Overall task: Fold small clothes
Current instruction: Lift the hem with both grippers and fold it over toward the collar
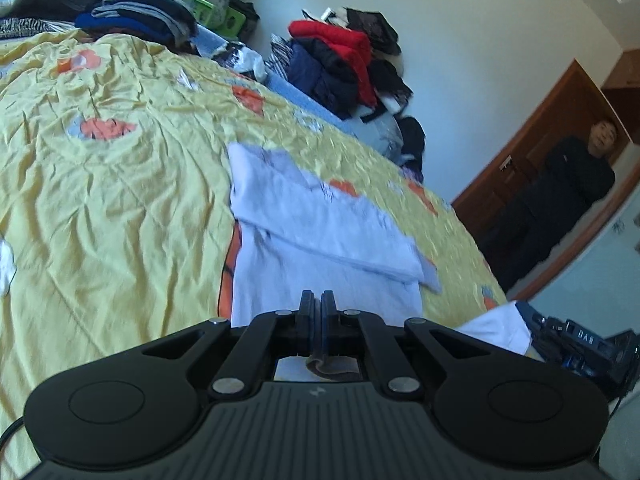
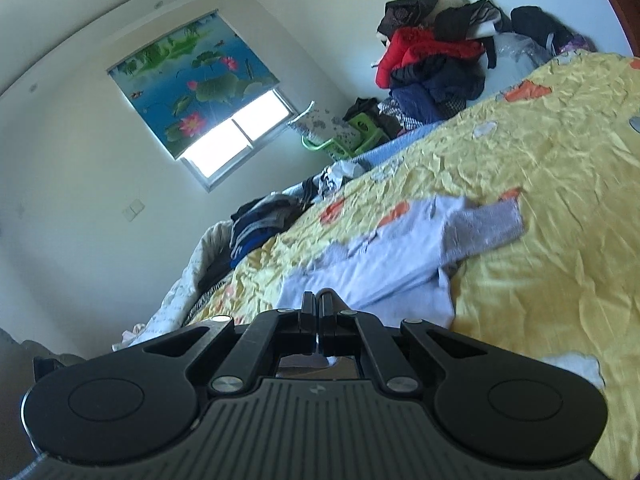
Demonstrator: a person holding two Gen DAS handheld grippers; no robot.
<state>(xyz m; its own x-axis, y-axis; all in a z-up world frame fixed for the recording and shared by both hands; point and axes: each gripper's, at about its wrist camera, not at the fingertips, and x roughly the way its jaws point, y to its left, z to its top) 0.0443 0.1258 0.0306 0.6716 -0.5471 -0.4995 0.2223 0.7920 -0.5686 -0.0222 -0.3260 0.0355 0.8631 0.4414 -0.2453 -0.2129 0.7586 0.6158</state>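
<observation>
A small pale lilac garment (image 1: 320, 240) lies on the yellow flowered bedspread (image 1: 120, 184), its sleeves folded across the body. It also shows in the right wrist view (image 2: 400, 256), one greyish sleeve reaching right. My left gripper (image 1: 318, 300) is shut on the garment's near hem; a fold of cloth shows between its jaws. My right gripper (image 2: 318, 300) is shut on the garment's near edge, with cloth showing behind the fingers. Both hold the hem a little above the bed.
A stack of dark folded clothes (image 1: 136, 12) sits at the far end of the bed. A heap of red and navy clothes (image 1: 340, 64) lies against the wall. A person in black (image 1: 568, 184) stands by the wooden door. A window with a lotus blind (image 2: 192, 80) is on the far wall.
</observation>
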